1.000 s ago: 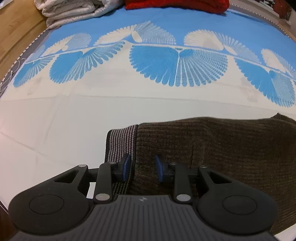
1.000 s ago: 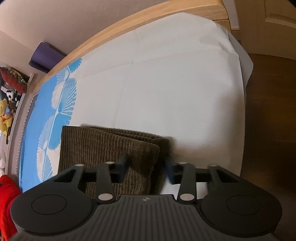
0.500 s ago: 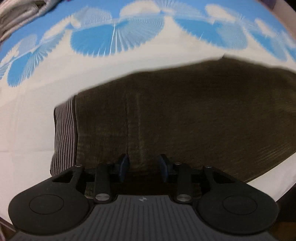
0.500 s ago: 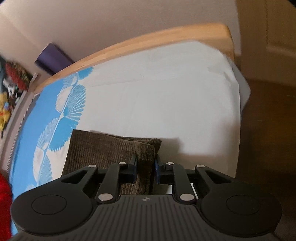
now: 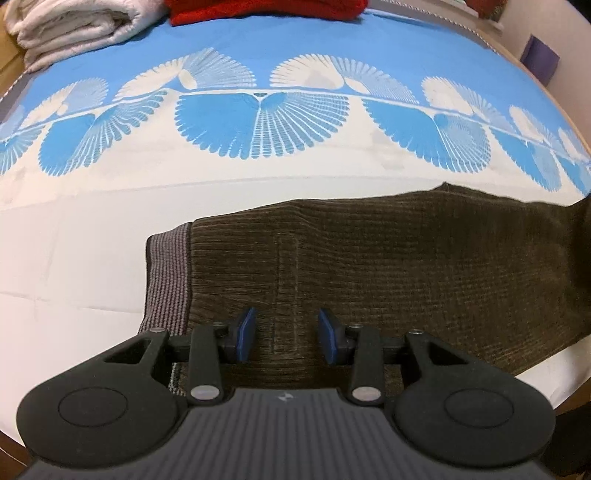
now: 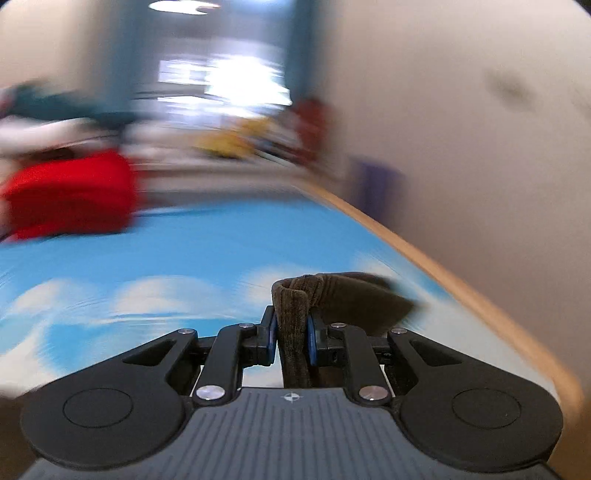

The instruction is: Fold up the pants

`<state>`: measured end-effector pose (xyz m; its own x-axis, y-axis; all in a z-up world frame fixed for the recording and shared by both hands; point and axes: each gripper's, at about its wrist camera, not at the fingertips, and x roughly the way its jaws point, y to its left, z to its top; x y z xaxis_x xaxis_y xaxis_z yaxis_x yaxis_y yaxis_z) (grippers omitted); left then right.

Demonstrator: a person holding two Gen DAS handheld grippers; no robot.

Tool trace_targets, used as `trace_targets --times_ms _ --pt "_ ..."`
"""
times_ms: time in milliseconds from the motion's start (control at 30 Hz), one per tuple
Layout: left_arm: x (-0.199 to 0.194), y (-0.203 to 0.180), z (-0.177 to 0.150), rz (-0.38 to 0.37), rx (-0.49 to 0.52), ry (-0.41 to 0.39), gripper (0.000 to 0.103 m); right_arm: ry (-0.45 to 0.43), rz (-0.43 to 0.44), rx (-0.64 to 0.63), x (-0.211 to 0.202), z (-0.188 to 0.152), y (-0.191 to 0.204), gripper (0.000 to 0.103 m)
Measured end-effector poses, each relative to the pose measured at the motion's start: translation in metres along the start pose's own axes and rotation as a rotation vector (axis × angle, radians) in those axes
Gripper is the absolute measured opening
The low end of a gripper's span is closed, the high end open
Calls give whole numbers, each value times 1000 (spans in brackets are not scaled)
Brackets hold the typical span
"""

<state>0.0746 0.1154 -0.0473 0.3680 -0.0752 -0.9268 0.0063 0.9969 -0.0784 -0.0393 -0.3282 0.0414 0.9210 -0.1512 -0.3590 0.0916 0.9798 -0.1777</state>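
Brown corduroy pants (image 5: 388, 258) lie flat on the bed, with a grey striped waistband (image 5: 166, 273) at their left end. My left gripper (image 5: 286, 334) is open and hovers over the pants near the waistband, its blue pads (image 5: 245, 332) apart. My right gripper (image 6: 291, 332) is shut on a bunched fold of the same brown pants (image 6: 295, 314) and holds it raised above the bed. At the right edge of the left wrist view the pants rise up (image 5: 576, 236).
The bedspread (image 5: 258, 122) is white with a blue fan pattern. A folded white blanket (image 5: 74, 26) and a red cloth (image 5: 266, 9) lie at the far end. The wooden bed frame (image 6: 461, 291) and a wall run along the right side.
My right gripper closed on the pants' end and swung up and round, lifting the fabric; its view is now blurred. My left gripper stayed open above the waistband end.
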Motion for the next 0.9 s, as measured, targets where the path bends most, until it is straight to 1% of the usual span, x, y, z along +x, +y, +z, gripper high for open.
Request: trace_targets --times_ms 33,67,100,133,167,200,233,267,300,367,467,500,533,567,600,633,667,700,733,800,867,900 --pt "0 4 0 -1 -8 2 42 -23 71 -63 -12 -8 38 17" --pt "0 6 0 0 -15 2 42 -28 140 -116 -22 -20 72 17" --pt "-1 9 0 -1 -20 -1 42 -15 212 -166 -29 -38 106 17" --pt "-2 11 -1 -4 -26 -2 42 10 270 -206 -32 -57 133 17" --pt "-2 14 -1 -7 -33 0 42 54 327 -256 -33 -79 158 17" --pt "-3 16 -1 -9 -38 2 42 118 383 -319 -31 -103 182 18" --pt "-3 18 -2 -11 -42 3 42 185 425 -390 -29 -129 203 18" --pt "-3 19 -2 -12 -45 4 42 235 448 -436 -27 -147 214 18" --pt "-4 20 -2 -14 -46 4 42 257 458 -466 -28 -161 221 19" --pt "-4 21 -1 -20 -41 0 42 223 431 -511 -36 -166 225 19" --pt "-5 18 2 -32 -24 -9 42 232 429 -479 -38 -150 216 19" --pt "-5 18 3 -37 -22 -13 43 236 436 -477 -43 -148 214 22" --pt "-4 17 4 -42 -24 -14 43 241 473 -491 -49 -146 214 24" --pt "-4 16 5 -45 -26 -13 43 252 552 -526 -56 -146 216 26" --pt "-4 14 5 -46 -26 -12 43 264 643 -573 -62 -147 219 25" --pt "-4 11 6 -50 -21 -13 43 254 717 -632 -73 -149 216 26" --pt "-4 8 6 -54 -15 -16 43 222 728 -668 -80 -149 213 26" --pt "-4 5 7 -58 -8 -19 43 195 709 -667 -82 -147 208 28" --pt "-4 2 7 -61 -2 -21 43 196 692 -626 -79 -143 202 30" --pt "-4 -5 9 -63 10 -24 44 214 655 -509 -65 -135 191 43" --pt "-2 -11 9 -59 18 -19 44 229 601 -457 -50 -135 191 48" --pt "0 -12 10 -56 22 -15 44 240 593 -450 -44 -138 193 48"
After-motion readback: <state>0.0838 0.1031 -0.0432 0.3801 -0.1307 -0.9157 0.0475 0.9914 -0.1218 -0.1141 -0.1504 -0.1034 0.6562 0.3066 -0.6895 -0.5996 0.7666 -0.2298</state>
